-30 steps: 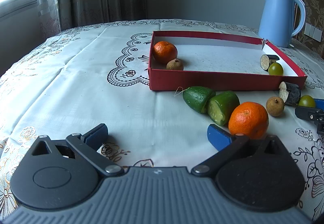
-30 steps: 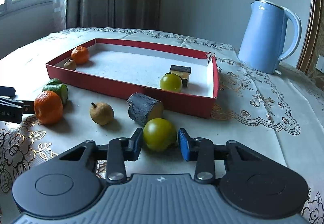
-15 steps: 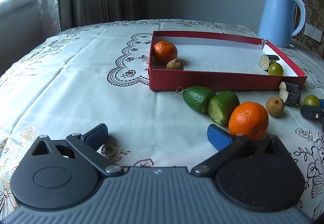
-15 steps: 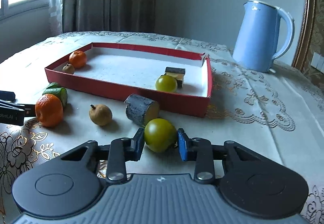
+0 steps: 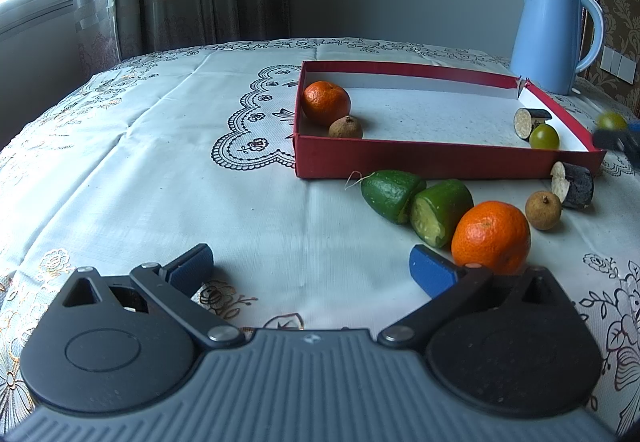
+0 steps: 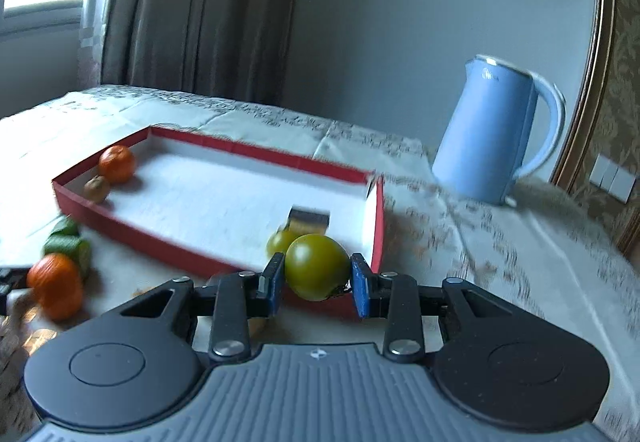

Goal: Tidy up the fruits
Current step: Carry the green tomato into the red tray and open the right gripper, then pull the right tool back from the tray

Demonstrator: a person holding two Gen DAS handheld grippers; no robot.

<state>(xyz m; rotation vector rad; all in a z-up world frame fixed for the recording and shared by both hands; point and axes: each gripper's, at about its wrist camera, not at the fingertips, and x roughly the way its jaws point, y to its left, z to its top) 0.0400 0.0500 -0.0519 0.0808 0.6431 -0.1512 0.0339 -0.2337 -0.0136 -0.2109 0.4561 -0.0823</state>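
Observation:
My right gripper (image 6: 318,284) is shut on a green tomato (image 6: 318,267) and holds it in the air by the near right corner of the red tray (image 6: 216,258); it also shows blurred in the left wrist view (image 5: 610,121). The tray (image 5: 440,162) holds an orange (image 5: 325,102), a brown longan (image 5: 346,128), a dark cut piece (image 5: 528,121) and a second green tomato (image 5: 544,137). My left gripper (image 5: 312,270) is open and empty over the cloth, beside a loose orange (image 5: 491,237).
On the cloth in front of the tray lie two green cucumber pieces (image 5: 416,202), a longan (image 5: 543,205) and a dark cut piece (image 5: 573,185). A blue kettle (image 5: 554,36) stands behind the tray's right end. Curtains and a window are at the back left.
My right gripper has lifted the green tomato off the cloth and carried it up and forward toward the tray's right end. The left gripper has not moved.

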